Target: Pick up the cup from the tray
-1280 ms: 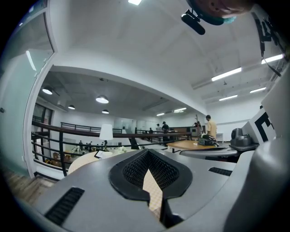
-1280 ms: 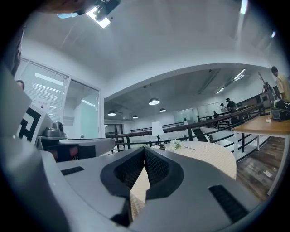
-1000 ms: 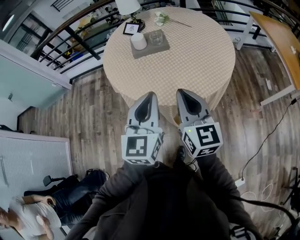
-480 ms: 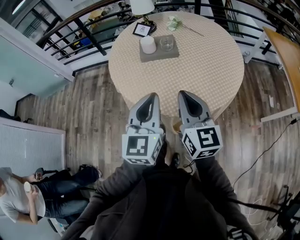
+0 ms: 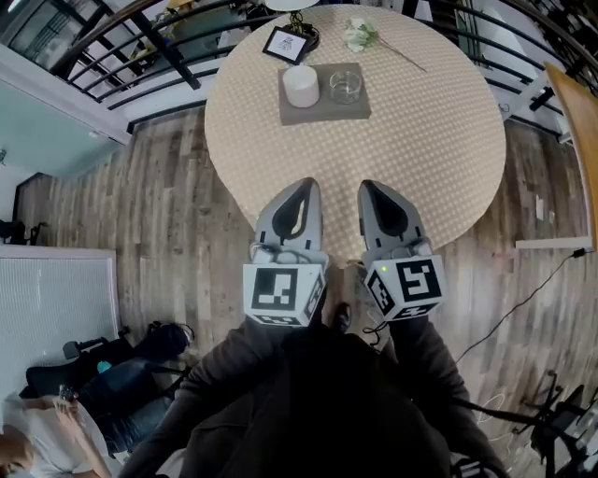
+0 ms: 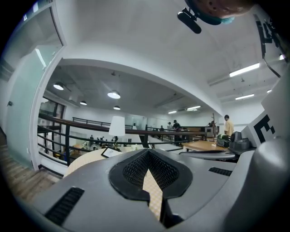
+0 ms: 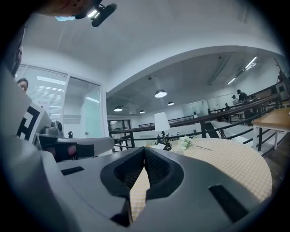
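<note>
Far left, head view: wooden floor (image 5: 159,215), with a seated person (image 5: 56,434) at the lower left corner, well apart from the work area.

Left tool (image 5: 304,184): held level over the near edge of the round bench (image 5: 420,168), pointing towards the tray. In the left gripper view the left tool (image 6: 147,152) has its tips pressed together, with nothing between them; only the checked bench cloth shows through the slot behind the tips. Its marker cube (image 5: 282,294) sits nearest the person's body.

Tray (image 5: 322,112): grey, square, on the far half of the bench, well apart from both tools. On its left side stands a white cylinder (image 5: 301,85) (candle or mug, cannot tell). On its right side, just beside the cylinder and not touching it, stands the clear glass cup (image 5: 345,86), upright.

Behind the tray: a small picture frame (image 5: 286,44) to the left, a lamp base (image 5: 299,21) beside it, and a white flower (image 5: 360,35) with its stem lying towards the right.

Right tool (image 5: 366,185): beside the left one, also level over the near bench edge. The right gripper view shows the right tool (image 7: 144,149) closed tip to tip and empty, with the lamp (image 7: 160,122) and the flower (image 7: 184,143) beyond it.
</note>
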Demonstrator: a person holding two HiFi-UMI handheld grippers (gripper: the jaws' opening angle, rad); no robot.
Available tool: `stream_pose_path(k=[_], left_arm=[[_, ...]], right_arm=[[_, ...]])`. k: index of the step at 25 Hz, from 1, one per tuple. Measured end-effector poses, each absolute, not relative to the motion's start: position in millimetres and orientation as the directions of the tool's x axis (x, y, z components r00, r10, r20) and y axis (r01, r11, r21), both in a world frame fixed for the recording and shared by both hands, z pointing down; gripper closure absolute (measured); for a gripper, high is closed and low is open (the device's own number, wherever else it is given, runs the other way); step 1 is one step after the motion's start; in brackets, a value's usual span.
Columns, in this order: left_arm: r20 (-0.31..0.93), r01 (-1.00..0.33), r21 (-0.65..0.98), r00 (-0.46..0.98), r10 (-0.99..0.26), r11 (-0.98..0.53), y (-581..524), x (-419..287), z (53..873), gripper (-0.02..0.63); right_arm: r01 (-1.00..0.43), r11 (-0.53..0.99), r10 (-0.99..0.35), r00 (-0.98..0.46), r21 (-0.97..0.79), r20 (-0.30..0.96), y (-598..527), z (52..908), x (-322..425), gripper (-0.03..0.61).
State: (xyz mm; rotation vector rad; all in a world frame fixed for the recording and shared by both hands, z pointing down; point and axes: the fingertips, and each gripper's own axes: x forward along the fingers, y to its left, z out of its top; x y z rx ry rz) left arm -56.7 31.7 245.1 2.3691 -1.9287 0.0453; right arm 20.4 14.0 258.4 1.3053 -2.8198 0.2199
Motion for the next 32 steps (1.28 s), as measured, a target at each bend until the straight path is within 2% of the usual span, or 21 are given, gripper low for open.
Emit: stream_pose_path(k=[12,21,25,32], left_arm=[[0.061,-0.956,0.087,0.286,-0.956,-0.281,-86.0,-105.7,239.1,0.609],[0.048,-0.945,0.085,0.321,-0.946,-0.316,-121.0,-101.6,220.7,0.609],[0.032,-0.950,0.117,0.296,-0.955,-0.291,-148.9,-103.0,226.1,0.609],[0.122,-0.956,0.132,0.278,-0.953,-0.262,-167.1,-88.6,278.2,0.609]], right_arm=[[-0.809,0.579,-0.802,-0.587,-0.096,0.112,-109.0,248.3,-37.3,0.571],[-0.835,0.544,-0.829,-0.550,-0.081,0.100,-142.4,228.6,-30.0,0.571],[-0.825,0.561,-0.815,-0.565,-0.070,0.126,-172.7,244.9,-30.7,0.571],[-0.816,0.567,-0.789,-0.577,-0.112,0.211,-203.5,305.5,-22.0,0.571]])
